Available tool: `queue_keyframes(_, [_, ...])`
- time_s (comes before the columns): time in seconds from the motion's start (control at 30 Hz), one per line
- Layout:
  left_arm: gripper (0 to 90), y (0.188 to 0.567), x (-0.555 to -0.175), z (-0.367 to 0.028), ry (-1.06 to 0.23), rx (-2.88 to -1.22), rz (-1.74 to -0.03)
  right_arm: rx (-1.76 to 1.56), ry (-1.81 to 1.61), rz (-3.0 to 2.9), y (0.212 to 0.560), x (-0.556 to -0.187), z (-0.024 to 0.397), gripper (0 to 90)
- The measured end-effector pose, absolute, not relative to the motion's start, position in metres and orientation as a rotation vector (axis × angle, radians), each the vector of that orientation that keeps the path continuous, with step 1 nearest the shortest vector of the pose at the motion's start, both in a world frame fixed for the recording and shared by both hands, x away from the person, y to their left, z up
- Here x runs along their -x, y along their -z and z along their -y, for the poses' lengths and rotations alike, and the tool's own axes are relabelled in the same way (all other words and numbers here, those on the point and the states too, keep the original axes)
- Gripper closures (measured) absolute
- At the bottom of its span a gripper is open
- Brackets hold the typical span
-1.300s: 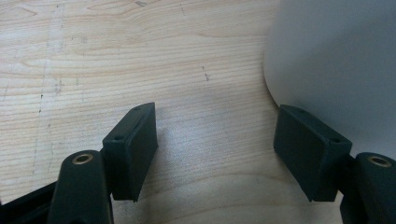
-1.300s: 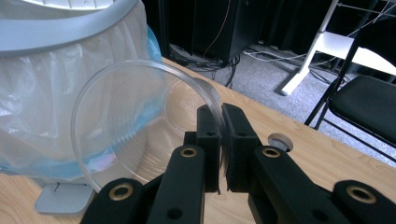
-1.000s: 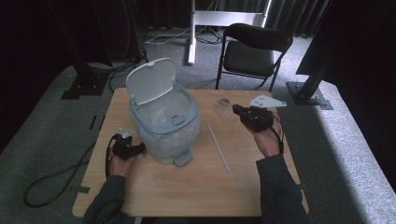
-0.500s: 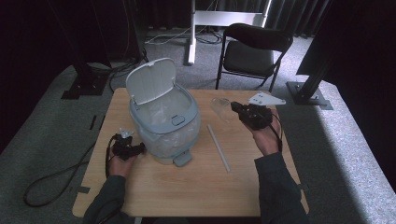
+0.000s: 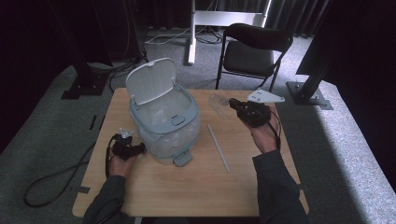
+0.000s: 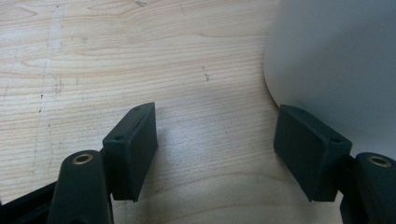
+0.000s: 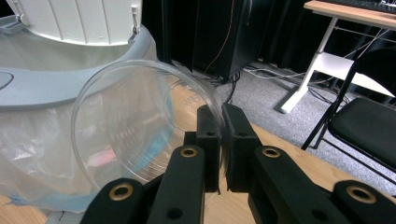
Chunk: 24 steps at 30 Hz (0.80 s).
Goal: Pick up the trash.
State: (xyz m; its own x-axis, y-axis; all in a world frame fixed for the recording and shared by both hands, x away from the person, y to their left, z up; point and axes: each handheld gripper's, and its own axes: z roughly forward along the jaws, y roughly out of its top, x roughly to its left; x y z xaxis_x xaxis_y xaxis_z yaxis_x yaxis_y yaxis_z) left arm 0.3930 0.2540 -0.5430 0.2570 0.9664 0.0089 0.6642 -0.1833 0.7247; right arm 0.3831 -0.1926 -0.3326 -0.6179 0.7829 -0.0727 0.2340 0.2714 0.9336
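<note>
Left gripper point(image 5: 125, 148) resting low on light wood-grain desk point(image 5: 196, 196), just beside pale grey-blue bin point(image 5: 164, 123). Fingers point(image 6: 133, 147) standing wide apart, gripping nothing; right-hand pad sitting against or just off the bin's smooth rounded wall in left gripper view, contact not resolvable.

Bin standing mid-desk: round body, clear crinkled liner bag inside, white ribbed lid point(image 5: 150, 80) hanging open and tilted back, foot pedal at the front. Thin pale straw point(image 5: 218, 148) lying flat on the desk right of the bin, apart from it.

Right gripper point(image 5: 232, 103) pinching rim of clear plastic cup point(image 5: 219, 105), fingers point(image 7: 208, 140) nearly closed on the thin wall. Cup hovering off the desk, just right of the bin rim, mouth facing the camera in right gripper view, concentric ridges showing there; in high view reading as a faint glassy blur.
</note>
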Motion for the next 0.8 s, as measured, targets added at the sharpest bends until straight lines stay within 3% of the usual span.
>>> queue_keyframes(0.8, [30.4,0.543,-0.393,-0.254,-0.644,-1.926,-1.476,-0.870,-1.361,-1.992,0.317,-0.384,0.180,86.0])
